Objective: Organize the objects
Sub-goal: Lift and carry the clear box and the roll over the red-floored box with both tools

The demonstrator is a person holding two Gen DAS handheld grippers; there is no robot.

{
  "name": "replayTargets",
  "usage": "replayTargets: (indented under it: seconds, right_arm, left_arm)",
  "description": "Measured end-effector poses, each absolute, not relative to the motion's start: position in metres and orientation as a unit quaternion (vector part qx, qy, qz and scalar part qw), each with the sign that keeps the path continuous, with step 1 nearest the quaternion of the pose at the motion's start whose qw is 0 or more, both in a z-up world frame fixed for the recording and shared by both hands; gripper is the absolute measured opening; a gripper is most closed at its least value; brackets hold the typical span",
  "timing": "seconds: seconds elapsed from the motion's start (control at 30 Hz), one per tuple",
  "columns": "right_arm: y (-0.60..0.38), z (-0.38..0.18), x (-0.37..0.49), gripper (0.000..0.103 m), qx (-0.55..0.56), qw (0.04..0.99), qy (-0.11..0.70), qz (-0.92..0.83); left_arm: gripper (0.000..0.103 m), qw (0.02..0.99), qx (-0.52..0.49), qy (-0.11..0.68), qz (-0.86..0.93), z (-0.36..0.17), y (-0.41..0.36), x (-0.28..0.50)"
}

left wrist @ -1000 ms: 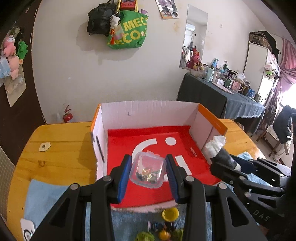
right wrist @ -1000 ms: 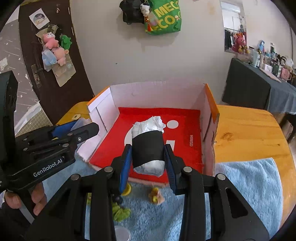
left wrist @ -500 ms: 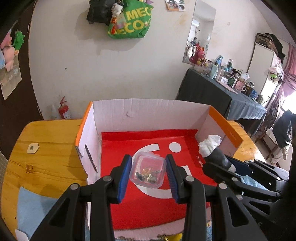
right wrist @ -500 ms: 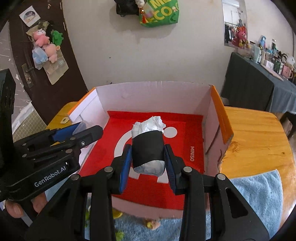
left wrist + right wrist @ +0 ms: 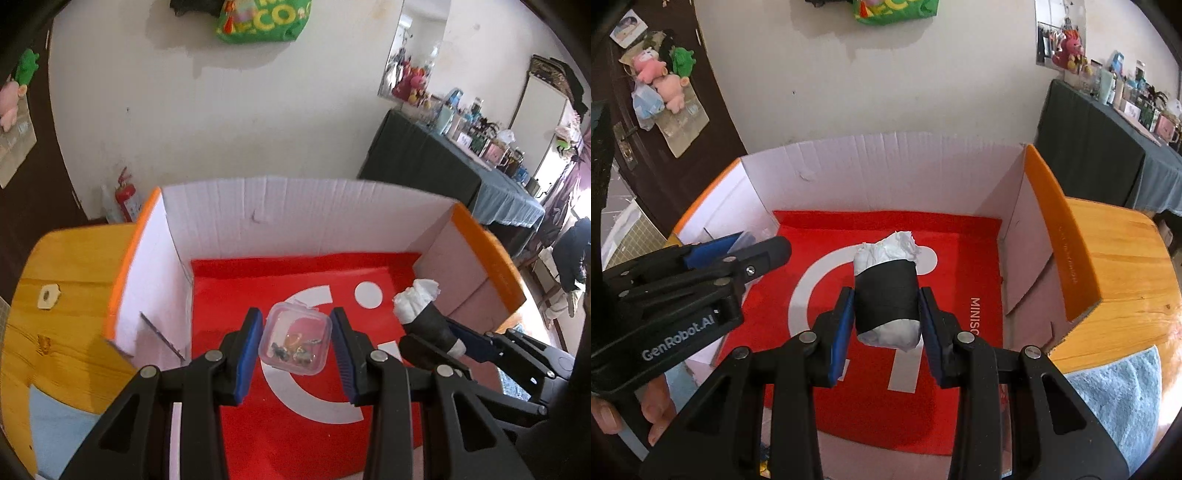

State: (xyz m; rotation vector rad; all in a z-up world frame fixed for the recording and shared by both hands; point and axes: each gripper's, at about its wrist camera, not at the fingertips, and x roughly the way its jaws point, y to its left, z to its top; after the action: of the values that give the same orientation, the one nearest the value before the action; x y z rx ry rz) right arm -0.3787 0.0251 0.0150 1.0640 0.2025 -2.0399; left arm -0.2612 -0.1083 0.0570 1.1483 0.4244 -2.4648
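My left gripper [image 5: 295,350] is shut on a small clear plastic case [image 5: 294,343] with small trinkets inside, held over the red floor of an open cardboard box [image 5: 295,218]. My right gripper [image 5: 885,317] is shut on a white paper roll with a black band [image 5: 886,295], also held inside the box [image 5: 886,166]. The right gripper and its roll [image 5: 424,314] show at the right of the left wrist view. The left gripper [image 5: 738,251] shows at the left of the right wrist view.
The box has white walls and orange flaps [image 5: 1060,236], and stands on a wooden table [image 5: 1126,258]. A blue towel [image 5: 1126,398] lies on the table in front. A dark-clothed side table with bottles [image 5: 461,155] stands behind at right.
Both grippers have moved forward and down over the front edge into the box, each still holding its object. The small toys on the towel have dropped out of view.
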Motion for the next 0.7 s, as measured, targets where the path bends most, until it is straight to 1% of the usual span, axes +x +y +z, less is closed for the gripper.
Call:
replayTargets:
  seconds: [0.33,0.7]
  right_arm:
    - [0.018,-0.001,-0.394,0.033,0.458,0.390,0.095,-0.793]
    - [0.018,-0.017,-0.402,0.033,0.494,0.382,0.102,-0.774]
  left_arm:
    - [0.040,0.204,0.460,0.181,-0.845,0.024,-0.124,-0.278]
    - [0.040,0.199,0.483,0.193,-0.831,0.008,-0.129,-0.285]
